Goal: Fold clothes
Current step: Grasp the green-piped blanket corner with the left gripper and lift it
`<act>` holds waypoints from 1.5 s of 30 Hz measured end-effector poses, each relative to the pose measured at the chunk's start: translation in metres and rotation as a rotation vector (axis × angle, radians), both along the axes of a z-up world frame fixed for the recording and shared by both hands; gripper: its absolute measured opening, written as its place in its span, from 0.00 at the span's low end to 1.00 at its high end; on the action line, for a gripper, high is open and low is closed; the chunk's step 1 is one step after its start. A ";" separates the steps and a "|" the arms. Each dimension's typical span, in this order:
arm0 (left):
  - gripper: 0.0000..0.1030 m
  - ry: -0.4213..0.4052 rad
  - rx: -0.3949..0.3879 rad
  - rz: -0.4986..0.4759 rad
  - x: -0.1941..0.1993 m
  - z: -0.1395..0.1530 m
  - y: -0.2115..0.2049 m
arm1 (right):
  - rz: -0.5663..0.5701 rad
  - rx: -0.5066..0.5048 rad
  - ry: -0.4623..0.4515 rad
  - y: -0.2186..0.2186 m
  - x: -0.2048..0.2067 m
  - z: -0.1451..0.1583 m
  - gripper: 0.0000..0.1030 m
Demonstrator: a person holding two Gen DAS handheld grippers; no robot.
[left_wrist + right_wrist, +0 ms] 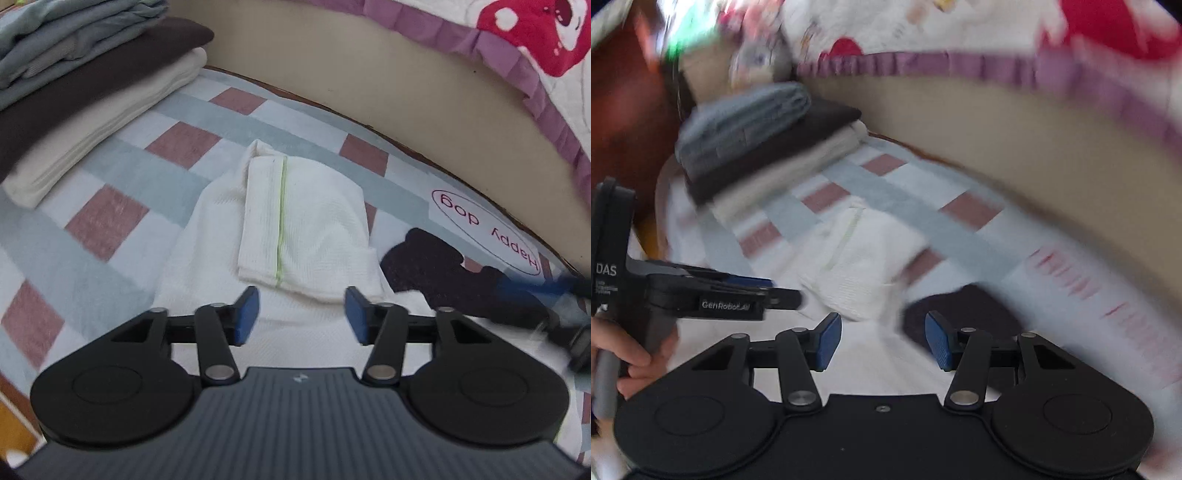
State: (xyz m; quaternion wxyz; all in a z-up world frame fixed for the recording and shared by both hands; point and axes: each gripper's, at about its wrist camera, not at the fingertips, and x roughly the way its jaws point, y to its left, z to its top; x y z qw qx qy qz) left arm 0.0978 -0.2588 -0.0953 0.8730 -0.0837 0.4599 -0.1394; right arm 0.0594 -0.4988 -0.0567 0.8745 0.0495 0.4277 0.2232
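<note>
The white garment (295,236) lies partly folded on the checked sheet (122,218), its folded flap with a green seam on top. Left gripper (301,314) hangs just above the garment's near edge, jaws apart, nothing between them. Right gripper (883,339) is likewise apart and empty, over the garment's right edge. A stack (74,92) sits far left of the garment, bare sheet between them.

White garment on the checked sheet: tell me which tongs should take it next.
Left, probably. The left tongs stand open just short of the white garment, squarely facing its near edge. The right tongs, also open, sit off to its side.
</note>
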 end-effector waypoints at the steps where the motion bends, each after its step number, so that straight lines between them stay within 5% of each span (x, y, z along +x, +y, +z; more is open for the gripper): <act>1: 0.54 0.008 -0.002 0.000 0.007 -0.002 0.000 | 0.006 0.032 0.041 -0.005 0.000 -0.012 0.47; 6: 0.54 0.050 -0.018 0.050 0.036 -0.022 0.004 | 0.078 0.179 0.080 -0.010 0.009 -0.038 0.44; 10: 0.65 0.041 0.029 -0.005 0.050 -0.031 -0.006 | 0.149 0.176 0.067 0.007 0.017 -0.054 0.44; 16: 0.74 0.021 -0.002 0.028 0.069 -0.043 -0.009 | 0.120 0.200 0.147 0.001 0.036 -0.080 0.42; 19: 0.76 -0.004 0.067 -0.018 0.071 -0.044 -0.021 | 0.101 0.284 0.195 -0.010 0.045 -0.087 0.42; 20: 0.74 -0.019 0.091 -0.035 0.071 -0.044 -0.024 | 0.091 0.320 0.213 -0.015 0.047 -0.091 0.43; 21: 0.57 -0.033 0.114 -0.053 0.070 -0.043 -0.027 | 0.082 0.354 0.228 -0.018 0.049 -0.094 0.43; 22: 0.29 -0.042 0.129 -0.072 0.069 -0.042 -0.030 | 0.078 0.380 0.239 -0.021 0.050 -0.097 0.43; 24: 0.13 -0.046 0.151 -0.118 0.067 -0.034 -0.035 | 0.082 0.415 0.251 -0.026 0.051 -0.101 0.42; 29: 0.11 -0.122 0.203 -0.129 0.056 0.004 -0.043 | 0.106 0.447 0.296 -0.029 0.057 -0.104 0.43; 37: 0.11 -0.354 0.280 -0.051 0.026 0.072 -0.026 | 0.125 0.515 0.374 -0.035 0.054 -0.113 0.44; 42: 0.11 -0.296 0.143 0.044 0.020 0.081 -0.008 | 0.113 0.526 0.381 -0.033 0.055 -0.114 0.44; 45: 0.11 -0.311 0.124 0.021 0.004 0.090 -0.009 | 0.107 0.532 0.384 -0.033 0.057 -0.114 0.43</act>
